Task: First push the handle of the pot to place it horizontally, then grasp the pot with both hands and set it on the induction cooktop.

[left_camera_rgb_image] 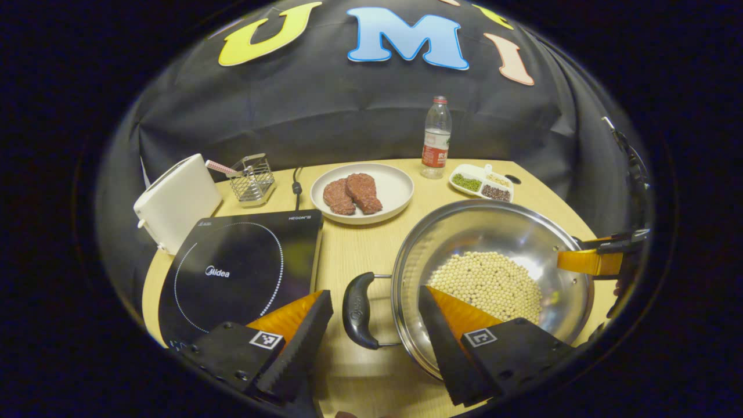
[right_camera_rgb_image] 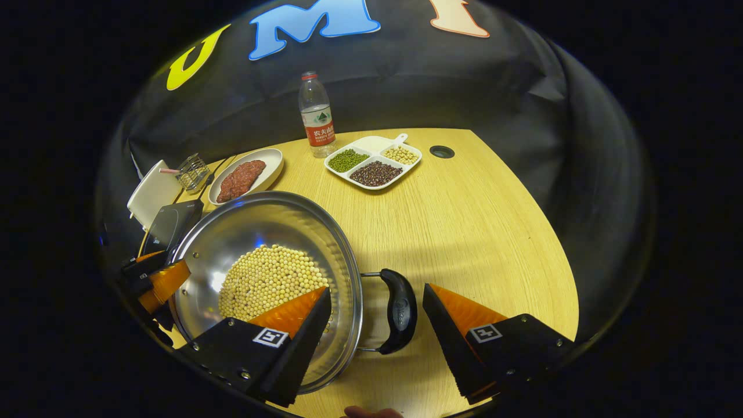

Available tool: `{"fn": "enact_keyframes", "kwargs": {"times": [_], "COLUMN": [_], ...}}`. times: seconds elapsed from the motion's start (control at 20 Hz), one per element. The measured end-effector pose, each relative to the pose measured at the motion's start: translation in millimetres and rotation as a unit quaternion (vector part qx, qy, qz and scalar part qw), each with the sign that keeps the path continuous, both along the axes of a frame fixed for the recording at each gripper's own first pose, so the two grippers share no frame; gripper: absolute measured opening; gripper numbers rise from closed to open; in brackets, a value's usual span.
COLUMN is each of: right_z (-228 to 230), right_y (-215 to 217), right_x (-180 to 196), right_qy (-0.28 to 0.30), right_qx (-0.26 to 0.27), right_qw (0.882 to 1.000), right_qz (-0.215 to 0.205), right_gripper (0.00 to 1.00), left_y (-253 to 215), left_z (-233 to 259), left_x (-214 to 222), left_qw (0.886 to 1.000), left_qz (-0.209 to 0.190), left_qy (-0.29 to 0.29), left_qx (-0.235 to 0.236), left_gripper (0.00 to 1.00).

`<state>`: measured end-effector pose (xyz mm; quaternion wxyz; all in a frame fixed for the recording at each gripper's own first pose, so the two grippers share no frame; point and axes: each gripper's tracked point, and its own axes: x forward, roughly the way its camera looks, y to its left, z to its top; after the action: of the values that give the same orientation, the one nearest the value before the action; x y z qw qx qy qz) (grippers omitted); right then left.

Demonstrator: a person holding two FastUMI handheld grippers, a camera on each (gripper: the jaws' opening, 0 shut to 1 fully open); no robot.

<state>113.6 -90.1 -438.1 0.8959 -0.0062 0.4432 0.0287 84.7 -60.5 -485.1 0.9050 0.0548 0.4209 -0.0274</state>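
Pot (left_camera_rgb_image: 511, 232) of shiny steel stands on the desk (right_camera_rgb_image: 464, 220), just to the right of the cooktop (left_camera_rgb_image: 238, 273) in the left gripper view, and it is not on the cooktop. Beans (left_camera_rgb_image: 487, 281) lie in a pale heap on its bottom. One black handle (left_camera_rgb_image: 359, 310) sticks out toward the cooktop side, and the other handle (right_camera_rgb_image: 400, 310) sticks out on the opposite side.

Left claw (left_camera_rgb_image: 371, 334) is open, and its two fingers stand on both sides of the near handle: one finger is over the cooktop edge, the other is over the pot rim. They do not press on the handle. Right claw (right_camera_rgb_image: 374, 328) is open too, with one finger above the beans inside the rim and the other finger over the bare desk, and the handle is between them without touch.

Behind the pot, a plate (left_camera_rgb_image: 395, 186) holds two pieces of meat (left_camera_rgb_image: 351, 194). A bottle (left_camera_rgb_image: 436, 139) stands near the wall, and a divided tray (right_camera_rgb_image: 371, 145) with green, dark and pale grains lies beside it. A white toaster (left_camera_rgb_image: 174, 200) and a wire basket (left_camera_rgb_image: 251, 177) stand behind the cooktop.
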Motion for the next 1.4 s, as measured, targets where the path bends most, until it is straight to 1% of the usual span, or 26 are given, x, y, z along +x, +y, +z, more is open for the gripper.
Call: {"fn": "enact_keyframes", "kwargs": {"times": [0.1,0.15,0.2,0.25,0.3,0.35,0.4,0.5,0.55,0.6,0.65,0.7,0.75,0.8,0.85,0.9,0.95,1.0,1.1,1.3,1.35,1.4], "right_z": [-6.4,-9.6,-10.9,-13.0,-15.0,-17.6,-21.2,-17.7,-17.4,-19.1,-19.1,-20.0,-20.3,-18.8,-19.1,-17.3,-19.1,-18.0,-16.0,-1.6,2.7,8.8], "right_y": [-3.1,-3.1,-3.4,-6.9,-7.3,-6.3,-1.8,-0.4,-0.4,-0.5,0.7,1.2,1.0,0.1,0.6,0.9,1.1,0.5,1.4,3.0,3.7,5.2], "right_x": [3.8,4.6,5.6,6.0,7.3,7.3,7.1,5.6,7.1,7.6,8.6,8.5,7.2,7.7,8.0,7.7,7.2,7.0,5.7,2.2,-0.6,-2.6], "right_qy": [-0.001,-0.001,-0.001,-0.003,-0.005,-0.005,-0.006,-0.008,-0.015,-0.015,-0.017,-0.018,-0.018,-0.02,-0.021,-0.025,-0.023,-0.022,-0.021,-0.027,-0.025,-0.026], "right_qx": [-0.001,0.004,0.009,0.008,0.013,0.018,0.029,0.027,0.025,0.025,0.027,0.028,0.029,0.028,0.026,0.029,0.03,0.027,0.021,0.012,0.01,0.013], "right_qw": [1.0,1.0,1.0,1.0,1.0,1.0,1.0,1.0,1.0,1.0,0.999,0.999,0.999,0.999,0.999,0.999,0.999,0.999,0.999,0.999,0.999,0.999], "right_qz": [-0.003,-0.005,-0.008,-0.014,-0.015,-0.016,-0.011,-0.003,-0.001,-0.001,-0.001,-0.001,-0.002,-0.002,0.0,-0.009,-0.011,-0.015,-0.016,-0.026,-0.029,-0.033], "right_gripper": [0.98,0.97,0.95,0.87,0.87,0.83,0.84,0.72,0.72,0.66,0.66,0.66,0.7,0.62,0.62,0.62,0.57,0.58,0.57,0.58,0.57,0.57], "left_y": [0.8,1.9,2.4,3.5,4.0,5.7,3.1,0.9,1.4,1.9,1.7,1.1,1.1,0.7,1.1,1.5,0.3,0.6,1.5,3.7,5.0,5.6], "left_z": [-4.6,-6.2,-8.7,-10.0,-11.5,-14.7,-18.6,-17.9,-16.3,-19.4,-19.1,-20.3,-21.8,-20.2,-19.1,-18.9,-18.2,-17.0,-16.8,-12.3,-6.9,-0.1], "left_x": [1.7,2.3,1.9,3.4,3.0,2.8,2.1,1.6,1.9,1.3,1.7,1.1,3.5,1.8,2.6,2.9,4.3,4.1,3.5,7.3,8.9,10.8], "left_qw": [1.0,1.0,1.0,1.0,1.0,1.0,1.0,1.0,0.999,0.999,1.0,1.0,1.0,1.0,1.0,1.0,1.0,1.0,1.0,1.0,1.0,1.0], "left_qz": [0.005,0.007,0.009,0.01,0.009,0.007,0.004,-0.001,-0.001,0.002,0.006,0.008,0.007,0.006,0.004,0.002,0.004,0.004,-0.001,-0.009,-0.012,-0.015], "left_qy": [-0.003,-0.003,-0.002,-0.003,-0.003,0.0,0.001,-0.003,-0.006,-0.006,-0.007,-0.008,-0.01,-0.011,-0.011,-0.012,-0.013,-0.012,-0.006,-0.003,-0.005,-0.008], "left_qx": [0.005,0.007,0.009,0.014,0.02,0.027,0.025,0.03,0.033,0.032,0.028,0.024,0.023,0.023,0.024,0.023,0.018,0.011,0.003,-0.009,-0.011,-0.012], "left_gripper": [0.99,0.97,0.97,0.94,0.95,0.84,0.85,0.8,0.8,0.72,0.76,0.75,0.74,0.77,0.69,0.72,0.73,0.69,0.66,0.65,0.69,0.65]}}
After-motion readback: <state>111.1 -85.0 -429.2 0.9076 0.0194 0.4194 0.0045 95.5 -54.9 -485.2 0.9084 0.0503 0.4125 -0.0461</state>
